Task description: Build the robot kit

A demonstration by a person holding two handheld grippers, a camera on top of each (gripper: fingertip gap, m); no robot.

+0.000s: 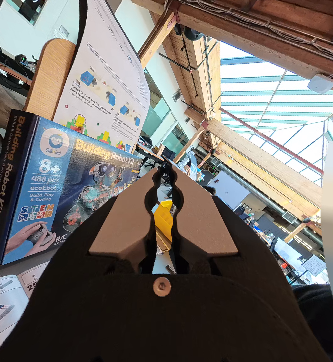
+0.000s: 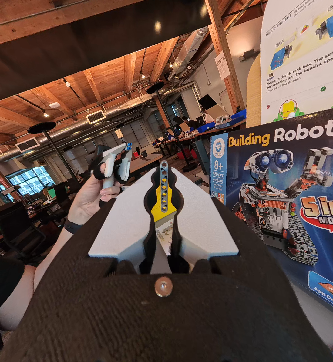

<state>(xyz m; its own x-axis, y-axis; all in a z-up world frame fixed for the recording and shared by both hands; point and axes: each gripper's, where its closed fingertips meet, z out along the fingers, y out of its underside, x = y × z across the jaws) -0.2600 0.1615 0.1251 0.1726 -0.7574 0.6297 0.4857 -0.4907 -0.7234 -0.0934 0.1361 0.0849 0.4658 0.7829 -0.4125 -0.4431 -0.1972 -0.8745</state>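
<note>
My left gripper (image 1: 164, 170) is shut on a small dark piece (image 1: 165, 166) pinched at its tips and held up in the air. In the right wrist view the same gripper (image 2: 126, 149) shows in a person's hand (image 2: 87, 195), with a small blue pin (image 2: 128, 146) at its tips. My right gripper (image 2: 163, 168) is shut on a long grey beam with a row of holes (image 2: 163, 188), which stands upright between the fingers and sticks out past the tips. The two grippers are apart, the left one up and to the left of the right one.
A blue robot kit box (image 1: 63, 186) (image 2: 279, 186) stands upright close by. A white instruction sheet (image 1: 106, 78) (image 2: 303, 58) leans on a wooden board behind it. A yellow bin (image 1: 163, 219) (image 2: 157, 212) sits beyond the fingers. An open booklet (image 1: 1, 303) lies at lower left. About 20 centimeters separates my left fingertips from my right.
</note>
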